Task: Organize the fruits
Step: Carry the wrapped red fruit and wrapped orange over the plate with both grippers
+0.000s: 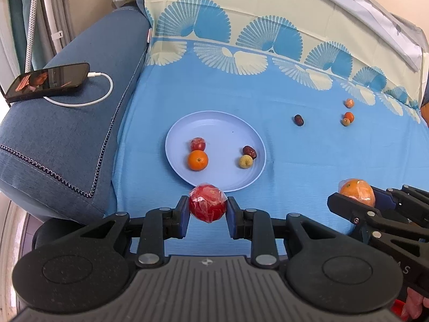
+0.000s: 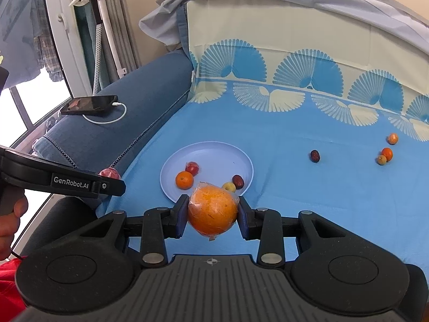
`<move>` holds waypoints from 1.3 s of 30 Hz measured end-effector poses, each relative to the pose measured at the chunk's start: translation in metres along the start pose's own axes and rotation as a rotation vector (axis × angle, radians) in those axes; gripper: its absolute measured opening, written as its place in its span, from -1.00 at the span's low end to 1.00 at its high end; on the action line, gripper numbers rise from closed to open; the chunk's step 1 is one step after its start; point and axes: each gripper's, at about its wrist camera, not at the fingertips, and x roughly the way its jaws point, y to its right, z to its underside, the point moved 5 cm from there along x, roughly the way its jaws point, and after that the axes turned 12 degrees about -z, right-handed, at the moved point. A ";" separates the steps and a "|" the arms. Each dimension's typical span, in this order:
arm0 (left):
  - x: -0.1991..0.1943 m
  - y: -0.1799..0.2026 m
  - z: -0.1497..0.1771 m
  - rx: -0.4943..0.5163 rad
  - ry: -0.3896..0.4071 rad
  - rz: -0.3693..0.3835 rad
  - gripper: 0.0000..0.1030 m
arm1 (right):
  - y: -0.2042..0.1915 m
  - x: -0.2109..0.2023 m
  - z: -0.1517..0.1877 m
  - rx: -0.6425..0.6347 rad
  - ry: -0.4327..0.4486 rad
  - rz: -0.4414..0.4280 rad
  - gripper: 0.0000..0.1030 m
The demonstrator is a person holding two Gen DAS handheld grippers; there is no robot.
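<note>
My left gripper (image 1: pixel 207 210) is shut on a red fruit in clear wrap (image 1: pixel 207 202), held just short of the near rim of the pale blue plate (image 1: pixel 228 126). My right gripper (image 2: pixel 211 216) is shut on a large wrapped orange (image 2: pixel 212 209), also in front of the plate (image 2: pixel 230 153). On the plate lie a small orange (image 1: pixel 198 160), a small red fruit (image 1: pixel 198 143), a dark red date (image 1: pixel 249 152) and a yellowish fruit (image 1: pixel 245 161). Loose on the blue cloth to the right are another date (image 1: pixel 299 120) and three small fruits (image 1: pixel 348 116).
A dark blue sofa arm (image 1: pixel 67 134) on the left bears a phone (image 1: pixel 48 80) with a white charging cable (image 1: pixel 104 91). The patterned cloth climbs the backrest (image 2: pixel 295 40) behind. A hand (image 2: pixel 10 220) holds the left gripper's handle at the right wrist view's left edge.
</note>
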 end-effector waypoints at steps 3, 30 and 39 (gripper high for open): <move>0.005 -0.001 -0.002 -0.001 -0.003 -0.009 -0.39 | 0.000 0.005 0.000 0.002 -0.010 0.002 -0.24; 0.128 0.011 -0.077 0.036 -0.118 -0.042 -0.39 | 0.044 0.128 -0.022 0.007 -0.142 0.006 -0.24; 0.181 0.022 -0.075 0.084 -0.201 -0.064 -0.39 | 0.061 0.181 -0.020 0.011 -0.213 -0.042 -0.24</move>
